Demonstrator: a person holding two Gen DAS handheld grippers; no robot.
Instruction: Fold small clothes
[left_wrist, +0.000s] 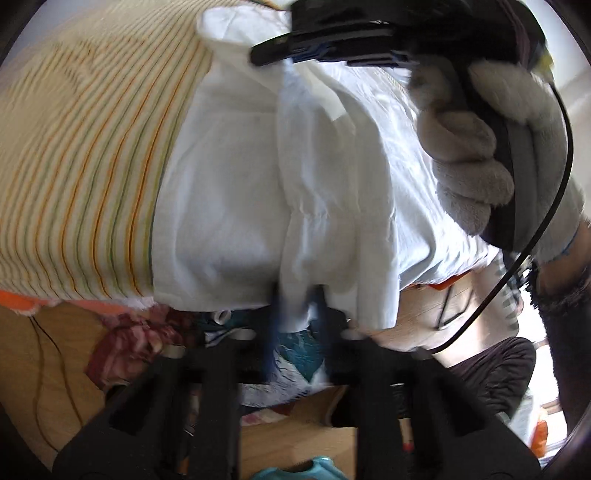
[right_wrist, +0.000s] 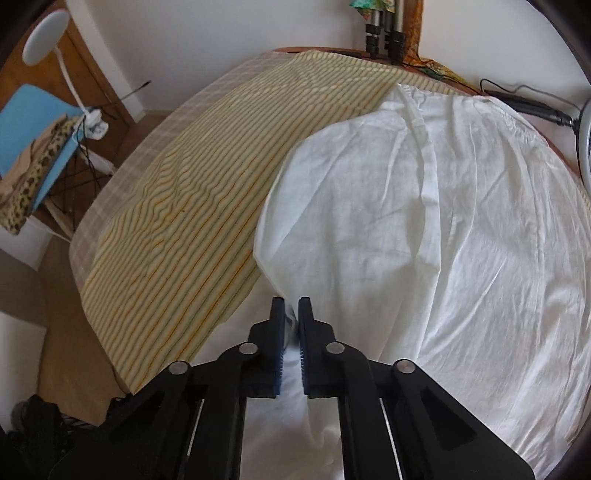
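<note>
A: Start at the right gripper (right_wrist: 291, 314). What do its fingers (right_wrist: 276, 332) have?

B: They are clenched on the near edge of the white garment (right_wrist: 424, 229), with a thin fold of cloth pinched between the pads. The left gripper (left_wrist: 299, 306) is blurred, but its fingers (left_wrist: 271, 321) also look closed on a white hem hanging at the near edge.

A: And where does the garment lie?

B: Spread over the striped cloth (right_wrist: 177, 229) that covers the bench (right_wrist: 110, 192). It takes the right side, and the stripes show bare on the left. In the left view the gloved hand (left_wrist: 476, 147) on the right gripper sits at the far right, over the same garment.

A: What could go wrong from here?

B: I'd guess three things. The fabric is thin, so either pinch may hold only the top layer, and the fold would drag the rest crooked. If one hand lifts ahead of the other, the edge would skew. The striped cloth could also ride up if a pad has caught it underneath. I can't tell whether that has happened.

A: Counts?

B: Two grippers, each with two fingers. One white garment on the bench. One striped cloth. One gloved hand in view. A lamp (right_wrist: 40, 37) and a chair (right_wrist: 33, 136) stand far left, one of each.
</note>
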